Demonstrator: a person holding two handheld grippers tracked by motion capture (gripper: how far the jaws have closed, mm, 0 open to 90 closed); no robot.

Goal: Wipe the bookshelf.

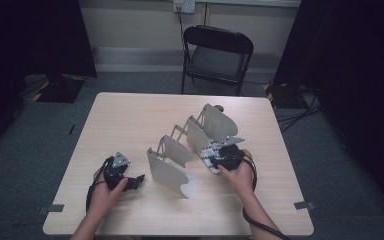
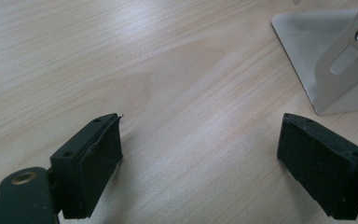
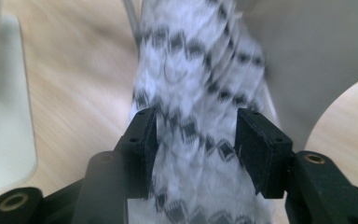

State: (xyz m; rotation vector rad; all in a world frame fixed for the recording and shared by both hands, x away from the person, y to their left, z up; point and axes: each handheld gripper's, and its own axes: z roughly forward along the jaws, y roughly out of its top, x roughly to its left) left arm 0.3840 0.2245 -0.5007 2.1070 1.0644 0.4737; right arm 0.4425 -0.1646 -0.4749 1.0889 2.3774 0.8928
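Jaws of right gripper [image 3: 193, 140] parted around patterned cloth [image 3: 200, 70], not pinching, cloth draped by rack [image 1: 190, 145] plate on desk [image 1: 130, 115]; left gripper [image 2: 200, 158] spread, empty

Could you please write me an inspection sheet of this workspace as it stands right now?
Surface: light wooden table, bare apart from the job's things.
Job's things: grey metal expanding file rack with upright dividers; black-and-white patterned cloth lying beside one divider.
Clutter: nothing seen.
Grippers: left gripper open over bare table near the rack's end plate; right gripper jaws astride the cloth, grip cannot be told, view blurred.
Cables: black cable trails from the right gripper; more on the floor at right.
Surroundings: black folding chair behind the table, grey carpet, dark curtains.
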